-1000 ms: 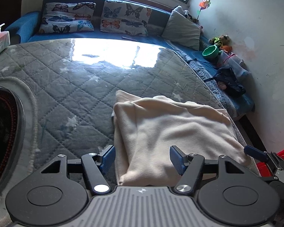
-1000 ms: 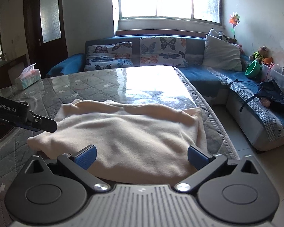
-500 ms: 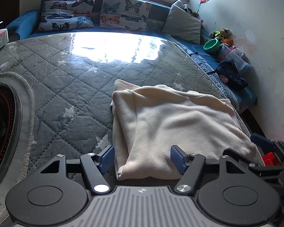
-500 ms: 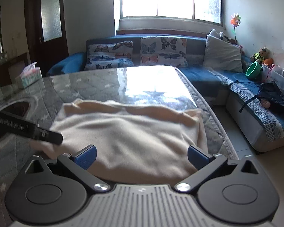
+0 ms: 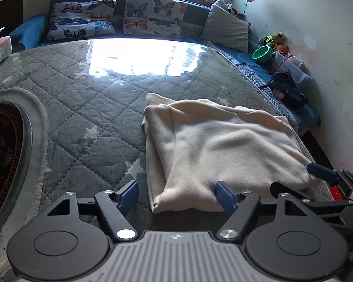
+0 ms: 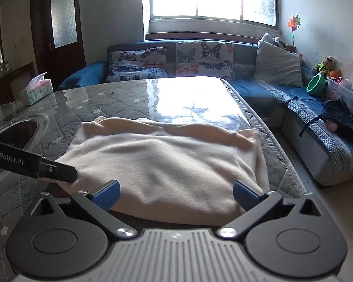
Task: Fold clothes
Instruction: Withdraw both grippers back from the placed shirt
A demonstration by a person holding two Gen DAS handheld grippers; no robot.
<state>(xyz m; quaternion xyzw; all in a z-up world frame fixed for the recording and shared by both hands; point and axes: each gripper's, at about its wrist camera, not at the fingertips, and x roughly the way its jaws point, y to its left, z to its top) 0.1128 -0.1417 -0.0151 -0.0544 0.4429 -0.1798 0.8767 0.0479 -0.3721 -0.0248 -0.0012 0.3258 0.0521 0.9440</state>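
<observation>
A cream garment [image 5: 223,141] lies folded on the grey quilted table cover [image 5: 82,108]. My left gripper [image 5: 176,195] sits low at its near left corner. Its jaws are opening, the corner lies between the blue pads, and the left pad stands clear of the cloth. My right gripper [image 6: 176,192] is open wide over the garment [image 6: 164,164] at its near edge, with cloth between the pads but not pinched. A finger of the right gripper [image 5: 322,172] shows at the garment's right corner. A black finger of the left gripper [image 6: 47,168] reaches in at the left.
A dark round recess [image 5: 2,145] is set in the table at the left. A tissue box [image 6: 36,91] stands at the far left corner. A blue sofa with butterfly cushions [image 6: 171,63] lies beyond. The table edge [image 6: 282,155] and a green bowl [image 6: 315,83] are to the right.
The left gripper's jaws have spread wider around the garment's corner. The right gripper has stayed where it was, still wide open.
</observation>
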